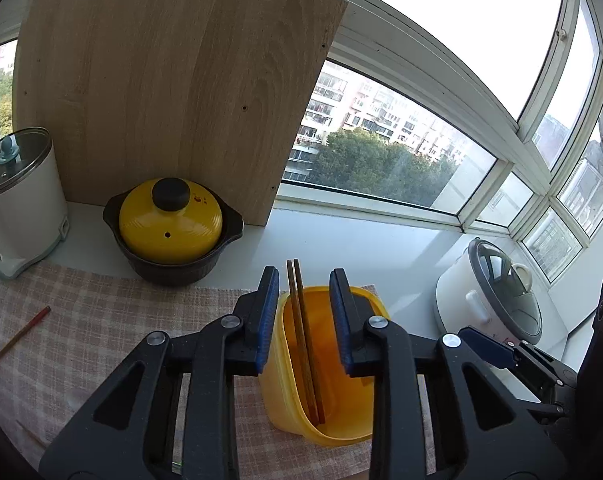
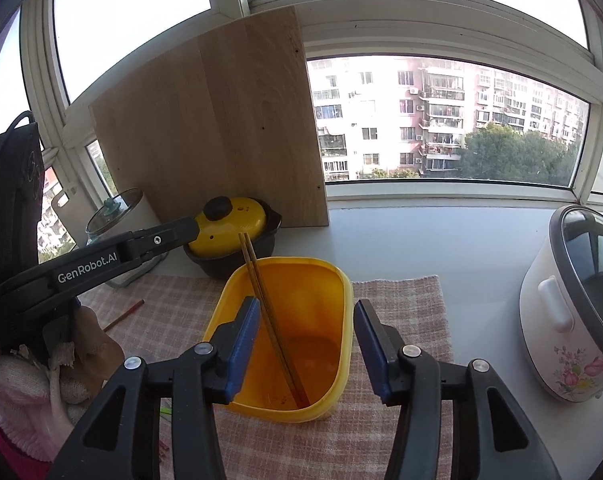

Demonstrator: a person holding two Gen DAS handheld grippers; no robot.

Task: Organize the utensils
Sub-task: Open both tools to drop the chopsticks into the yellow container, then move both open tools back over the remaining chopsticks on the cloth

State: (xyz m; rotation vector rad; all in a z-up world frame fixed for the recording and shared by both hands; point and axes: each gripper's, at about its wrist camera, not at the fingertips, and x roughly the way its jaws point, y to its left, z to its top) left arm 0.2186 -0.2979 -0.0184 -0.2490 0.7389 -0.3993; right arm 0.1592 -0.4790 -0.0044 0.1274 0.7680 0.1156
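Observation:
A yellow plastic tub (image 1: 341,408) (image 2: 333,280) stands on a checked cloth. A pair of brown chopsticks (image 1: 303,336) (image 2: 273,324) leans inside it, tips at the bottom. My left gripper (image 1: 304,316) is open above the tub, its pads either side of the chopsticks without touching them. My right gripper (image 2: 307,340) is open and empty over the tub's near side. A loose red-tipped chopstick (image 1: 15,338) (image 2: 123,315) lies on the cloth at the left. The left gripper's arm (image 2: 101,258) shows in the right wrist view.
A yellow-lidded dark clay pot (image 1: 171,226) (image 2: 233,232) and a glass-lidded kettle (image 1: 17,200) stand at the back left before a leaning wooden board (image 1: 161,80). A white rice cooker (image 1: 489,292) (image 2: 573,312) stands at the right. Windows run behind.

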